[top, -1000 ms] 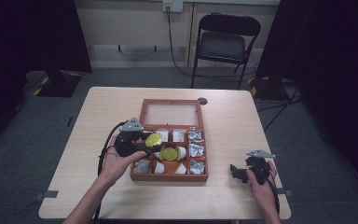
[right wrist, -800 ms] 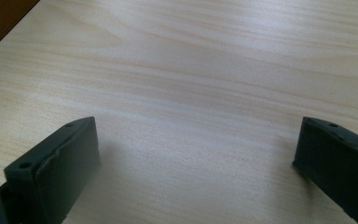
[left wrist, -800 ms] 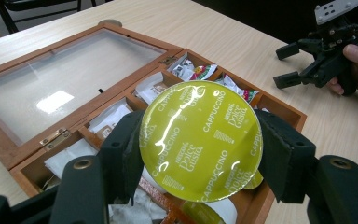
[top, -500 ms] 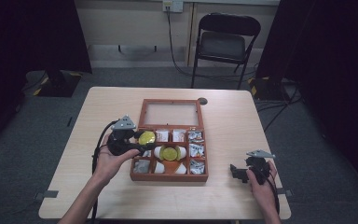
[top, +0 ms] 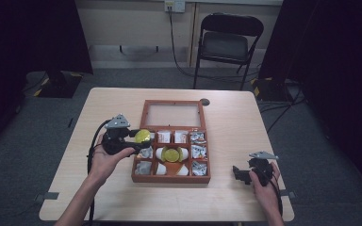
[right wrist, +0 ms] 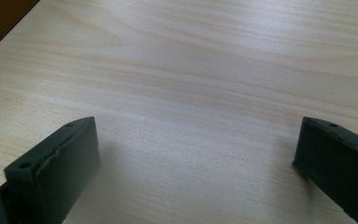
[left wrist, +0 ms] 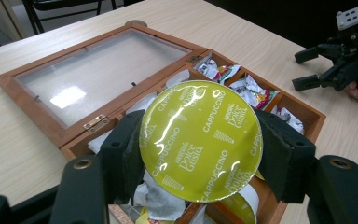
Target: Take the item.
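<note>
A wooden box [top: 170, 178] with a glass lid [top: 172, 114] lies open mid-table, its compartments holding sachets and coffee capsules. My left gripper [top: 141, 137] hangs over the box's far-left corner, shut on a yellow-green Cappuccino capsule [left wrist: 200, 138] whose foil top faces the camera. The same capsule [top: 143, 136] shows in the high view at the box's left edge. Another yellow capsule [top: 171, 154] sits in the middle compartment. My right gripper [top: 238, 173] rests low on the bare table right of the box, jaws wide open with nothing between them [right wrist: 196, 154].
Wrapped sachets [left wrist: 256, 91] fill the box's right-hand compartments. A small round dark thing [top: 204, 101] lies by the lid's far-right corner. A folding chair [top: 226, 44] stands beyond the table. Bare tabletop [top: 235, 127] spreads right of the box.
My left gripper has drawn leftward with the capsule, from over the box's middle to its left edge. The right gripper has stayed put.
</note>
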`<state>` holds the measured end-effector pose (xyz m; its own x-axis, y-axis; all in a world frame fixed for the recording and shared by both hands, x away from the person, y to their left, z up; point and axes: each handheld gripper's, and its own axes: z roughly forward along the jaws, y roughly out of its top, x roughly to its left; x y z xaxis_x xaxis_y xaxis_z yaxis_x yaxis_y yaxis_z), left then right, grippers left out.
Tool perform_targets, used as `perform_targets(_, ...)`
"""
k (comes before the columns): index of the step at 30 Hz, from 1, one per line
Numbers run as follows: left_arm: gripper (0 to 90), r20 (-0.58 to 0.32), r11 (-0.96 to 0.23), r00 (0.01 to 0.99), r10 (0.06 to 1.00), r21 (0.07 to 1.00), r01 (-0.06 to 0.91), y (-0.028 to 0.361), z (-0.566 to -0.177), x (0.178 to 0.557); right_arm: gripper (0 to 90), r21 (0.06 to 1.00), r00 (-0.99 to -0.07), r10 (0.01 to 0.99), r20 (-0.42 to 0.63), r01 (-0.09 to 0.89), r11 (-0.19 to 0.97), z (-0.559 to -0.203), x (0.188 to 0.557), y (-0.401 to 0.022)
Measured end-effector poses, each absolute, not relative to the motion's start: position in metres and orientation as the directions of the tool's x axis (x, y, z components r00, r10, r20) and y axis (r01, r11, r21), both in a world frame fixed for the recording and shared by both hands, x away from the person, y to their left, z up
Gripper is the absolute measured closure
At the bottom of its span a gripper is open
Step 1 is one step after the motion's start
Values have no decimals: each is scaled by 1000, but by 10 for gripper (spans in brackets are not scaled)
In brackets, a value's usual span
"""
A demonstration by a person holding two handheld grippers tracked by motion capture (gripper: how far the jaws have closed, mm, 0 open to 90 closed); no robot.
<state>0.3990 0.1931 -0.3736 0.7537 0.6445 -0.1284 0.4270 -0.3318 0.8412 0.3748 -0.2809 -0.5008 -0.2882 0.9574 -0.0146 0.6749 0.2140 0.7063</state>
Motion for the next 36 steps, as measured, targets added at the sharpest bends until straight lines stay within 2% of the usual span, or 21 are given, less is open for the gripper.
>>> perform_targets(29,379,-141,-282,678,722,834,474,242,-373,407,0,706,-288,957,-15,675,214,-501,375,-281)
perform_targets(36,379,-142,-280,660,737,826,490,251,-383,413,0,706,-288,957,-15,675,214,-501,375,-281)
